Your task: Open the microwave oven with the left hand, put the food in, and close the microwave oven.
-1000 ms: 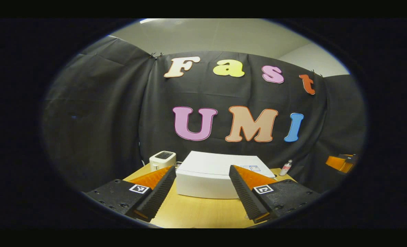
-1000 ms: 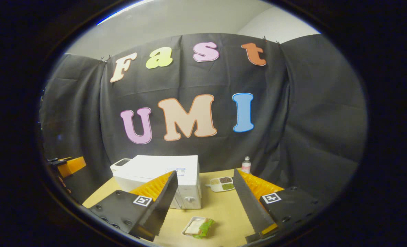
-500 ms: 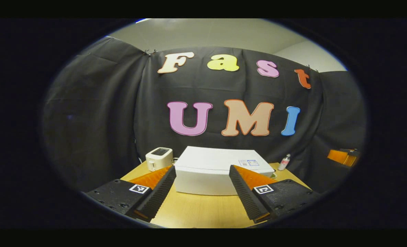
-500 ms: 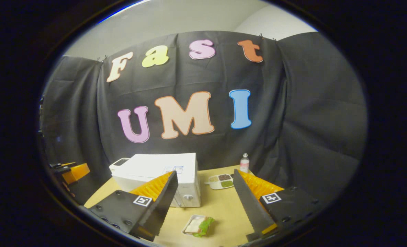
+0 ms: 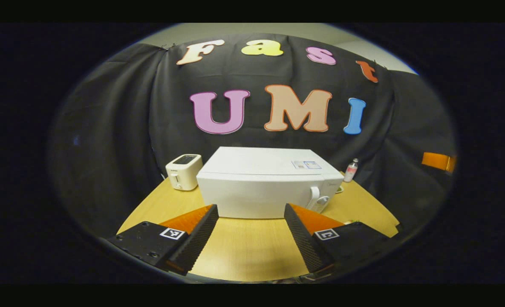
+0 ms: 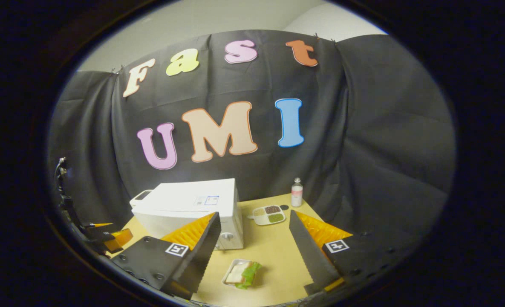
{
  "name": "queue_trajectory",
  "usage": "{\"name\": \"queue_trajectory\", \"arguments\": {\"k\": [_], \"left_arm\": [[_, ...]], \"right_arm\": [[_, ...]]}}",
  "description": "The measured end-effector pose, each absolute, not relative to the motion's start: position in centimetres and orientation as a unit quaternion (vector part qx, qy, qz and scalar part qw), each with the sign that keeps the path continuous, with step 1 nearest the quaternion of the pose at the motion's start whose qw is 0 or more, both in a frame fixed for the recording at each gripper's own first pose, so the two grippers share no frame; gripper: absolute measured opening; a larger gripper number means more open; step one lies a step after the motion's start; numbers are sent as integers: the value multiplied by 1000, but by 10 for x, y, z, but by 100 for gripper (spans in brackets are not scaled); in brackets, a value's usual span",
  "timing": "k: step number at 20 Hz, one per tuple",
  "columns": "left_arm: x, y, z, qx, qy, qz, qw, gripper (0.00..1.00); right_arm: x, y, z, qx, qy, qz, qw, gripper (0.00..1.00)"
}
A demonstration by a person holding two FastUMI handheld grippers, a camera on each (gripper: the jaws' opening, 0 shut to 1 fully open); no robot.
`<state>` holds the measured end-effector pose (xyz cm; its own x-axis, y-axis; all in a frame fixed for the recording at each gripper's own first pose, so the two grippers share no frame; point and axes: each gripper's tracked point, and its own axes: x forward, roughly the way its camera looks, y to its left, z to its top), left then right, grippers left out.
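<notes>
— Where's the microwave oven [image 5: 269, 183]?
— On the counter [image 5: 239, 251], door closed, straight ahead of my left gripper [image 5: 251, 228], spread wide, empty.
— And the food?
— The sandwich tray [image 6: 240, 274] lies just before the microwave, between my right gripper [image 6: 254, 241] fingers, also wide.

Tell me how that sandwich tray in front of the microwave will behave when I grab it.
The sandwich tray looks shallow and thin-walled, so it is probably light and may flex under the fingers. Bread and lettuce lie loose on it, the lettuce spilling past its rim, so tilting would likely shed them. On the smooth wooden table it may slide if nudged. The right gripper hangs open above it.
</notes>
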<state>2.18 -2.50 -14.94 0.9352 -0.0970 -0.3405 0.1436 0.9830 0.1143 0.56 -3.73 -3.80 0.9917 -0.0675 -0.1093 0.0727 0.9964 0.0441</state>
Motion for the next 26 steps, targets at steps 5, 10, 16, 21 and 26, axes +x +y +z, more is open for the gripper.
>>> {"name": "queue_trajectory", "arguments": {"k": [5, 10, 16, 21, 26], "left_arm": [[35, -54, -192, 76, 212, -101, 969, 95], [53, -87, -234, 58, 260, -124, 956, 95], [76, -129, -271, 56, 290, -138, 945, 94], [93, -154, -303, 56, 319, -147, 935, 93], [119, -167, -324, 52, 328, -140, 933, 91]], "right_arm": [[2, -50, -53, 33, 66, -60, 995, 92], [7, -61, -70, 32, 85, -57, 994, 92], [22, -83, -74, 43, 94, -59, 993, 92], [34, -96, -71, 59, 92, -44, 993, 92], [40, -122, -82, 58, 107, -49, 991, 92]]}}
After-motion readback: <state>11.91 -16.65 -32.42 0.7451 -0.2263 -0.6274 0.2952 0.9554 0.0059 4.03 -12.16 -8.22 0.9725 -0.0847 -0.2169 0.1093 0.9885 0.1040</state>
